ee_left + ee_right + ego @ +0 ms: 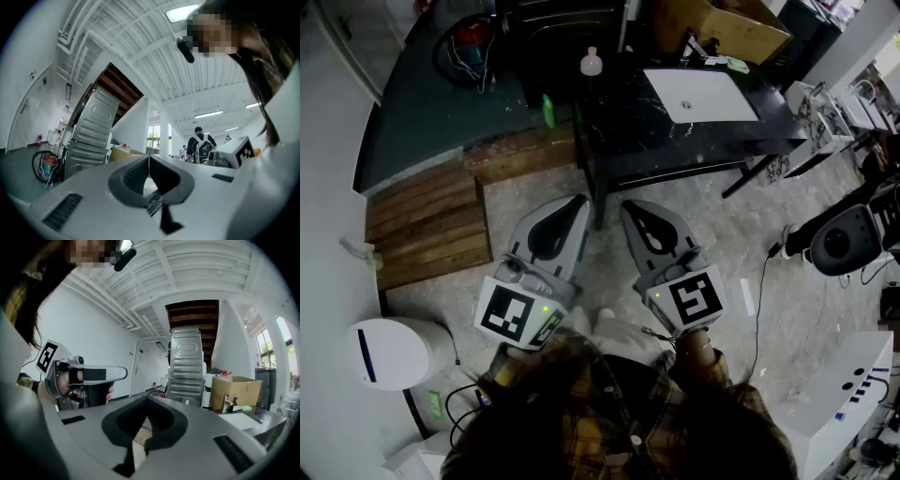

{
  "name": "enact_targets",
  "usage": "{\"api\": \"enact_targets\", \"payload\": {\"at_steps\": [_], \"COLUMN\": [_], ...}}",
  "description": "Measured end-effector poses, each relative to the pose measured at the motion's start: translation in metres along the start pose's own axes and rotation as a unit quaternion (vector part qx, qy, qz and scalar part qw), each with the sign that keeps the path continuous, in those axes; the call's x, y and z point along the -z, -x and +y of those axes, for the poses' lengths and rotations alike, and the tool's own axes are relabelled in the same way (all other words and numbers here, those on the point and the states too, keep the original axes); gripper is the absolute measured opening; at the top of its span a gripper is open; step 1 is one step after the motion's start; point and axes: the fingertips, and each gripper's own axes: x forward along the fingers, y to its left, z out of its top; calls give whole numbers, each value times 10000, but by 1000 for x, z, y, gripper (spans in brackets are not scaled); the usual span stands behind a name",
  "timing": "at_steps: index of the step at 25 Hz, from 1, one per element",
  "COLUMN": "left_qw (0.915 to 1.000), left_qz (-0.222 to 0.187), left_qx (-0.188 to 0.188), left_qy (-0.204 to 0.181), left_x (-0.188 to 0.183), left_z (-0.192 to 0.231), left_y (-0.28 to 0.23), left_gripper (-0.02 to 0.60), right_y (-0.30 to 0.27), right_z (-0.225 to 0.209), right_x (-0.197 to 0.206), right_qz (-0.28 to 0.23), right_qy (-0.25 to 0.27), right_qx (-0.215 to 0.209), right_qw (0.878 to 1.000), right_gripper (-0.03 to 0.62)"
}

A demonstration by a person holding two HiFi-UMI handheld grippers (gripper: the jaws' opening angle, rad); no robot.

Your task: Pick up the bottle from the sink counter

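At the far left corner of the black stone-topped bench (675,141), a small pale bottle with a white cap (592,63) is seen standing upright, well apart from both claws. A white rectangular sink basin (698,94) is set into the bench top towards its right end, and an open brown cardboard box (727,26) is placed along the far edge behind it. A small green object (548,111) is found just off the left edge – what it is cannot be told.

Short of the near edge, over the pale stone floor (750,244), the left claw (578,202) and the right claw (630,208) are held side by side, with their tips pointed towards the bench. In each claw's own view the two jaws are shown pressed together at the tips – nothing is pinched between them. A slatted brown wooden pallet (431,225) is laid on the floor beyond the left edge.
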Motion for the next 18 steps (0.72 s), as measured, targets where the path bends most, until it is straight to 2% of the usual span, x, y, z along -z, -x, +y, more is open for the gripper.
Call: {"api": "enact_targets", "payload": {"at_steps": [9, 18], "left_qw": [10000, 9998], "left_qz": [-32, -94], "left_qx": [28, -142], "left_qy": [-9, -102], "left_x": [0, -2], "left_z": [-6, -25], "left_y": [-2, 4], "left_gripper": [21, 21], "right_y": [7, 30], "right_z": [1, -2], "right_x": [-5, -2], "right_qz": [-173, -272], "right_qy": [19, -40], "right_qx": [-52, -171], "right_qw": [9998, 9995], "right_gripper": [15, 15]}}
